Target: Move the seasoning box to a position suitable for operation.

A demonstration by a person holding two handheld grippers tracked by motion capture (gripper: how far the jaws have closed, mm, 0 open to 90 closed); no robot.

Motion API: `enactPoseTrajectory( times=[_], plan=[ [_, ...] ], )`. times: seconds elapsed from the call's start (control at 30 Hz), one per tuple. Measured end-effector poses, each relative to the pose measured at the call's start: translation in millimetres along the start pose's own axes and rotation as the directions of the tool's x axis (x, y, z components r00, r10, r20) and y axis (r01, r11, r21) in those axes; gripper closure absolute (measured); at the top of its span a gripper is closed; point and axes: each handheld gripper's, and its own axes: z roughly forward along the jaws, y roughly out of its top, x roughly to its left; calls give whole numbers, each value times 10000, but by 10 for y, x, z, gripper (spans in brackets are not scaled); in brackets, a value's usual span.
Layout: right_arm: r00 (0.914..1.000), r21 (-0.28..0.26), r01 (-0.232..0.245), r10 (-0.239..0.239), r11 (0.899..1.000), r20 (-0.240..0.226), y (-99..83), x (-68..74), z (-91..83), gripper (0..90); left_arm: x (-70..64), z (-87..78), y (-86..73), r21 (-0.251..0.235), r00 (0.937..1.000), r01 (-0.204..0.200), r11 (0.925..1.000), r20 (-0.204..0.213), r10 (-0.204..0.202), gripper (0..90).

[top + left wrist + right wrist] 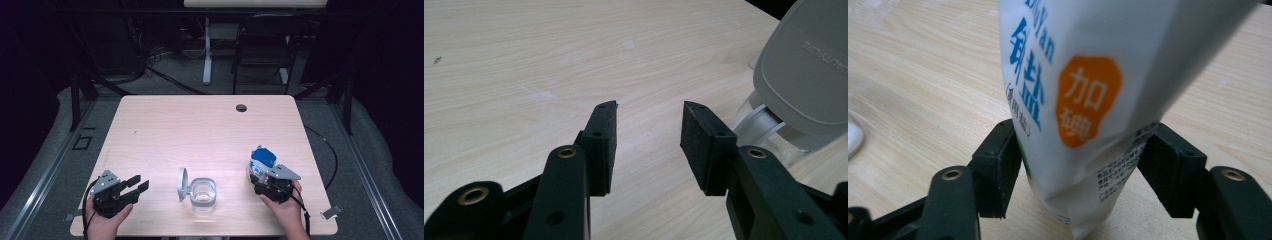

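1. 2 grippers at the near edge of the table, 1 in each of the person's hands.
2. Right gripper is clamped on a white salt bag with a blue top. In the right gripper view both jaws press the bag's lower sides, and the film creases at the right jaw.
3. Bag position: near right part of the table, well right of the clear container.
4. Bag axis: long axis roughly upright, with the blue end up and leaning a bit away from the person. Bottom end sits at or just above the tabletop; cannot tell if it touches.
5. Printed face with blue text and an orange patch faces the right gripper's camera.
6. Left gripper is released, jaws spread with nothing between them. In the left gripper view the gripper has only bare wood in the gap.
7. Left gripper points right, toward the container, near it but not touching.
8. Container's grey lid is flipped open and stands upright on its left side; in the left gripper view the lid sits just right of the right jaw.
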Motion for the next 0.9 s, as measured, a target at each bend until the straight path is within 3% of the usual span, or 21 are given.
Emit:
enactPoseTrajectory(
  times=[0.13,0.6,0.9],
  plan=[
    [9997,95,138,-140,9999,223,-10,28,20,351,1,0,0,-10,10000,7,10000,-1,-7,588],
    [9983,264,-172,157,9995,562,-89,59,130,343,18,0,-6,-19,10000,67,10000,-23,-67,588],
    [9971,-13,-448,448,9990,621,-97,67,159,342,23,13,-13,9,10000,46,10000,-34,-46,588]
  ],
)
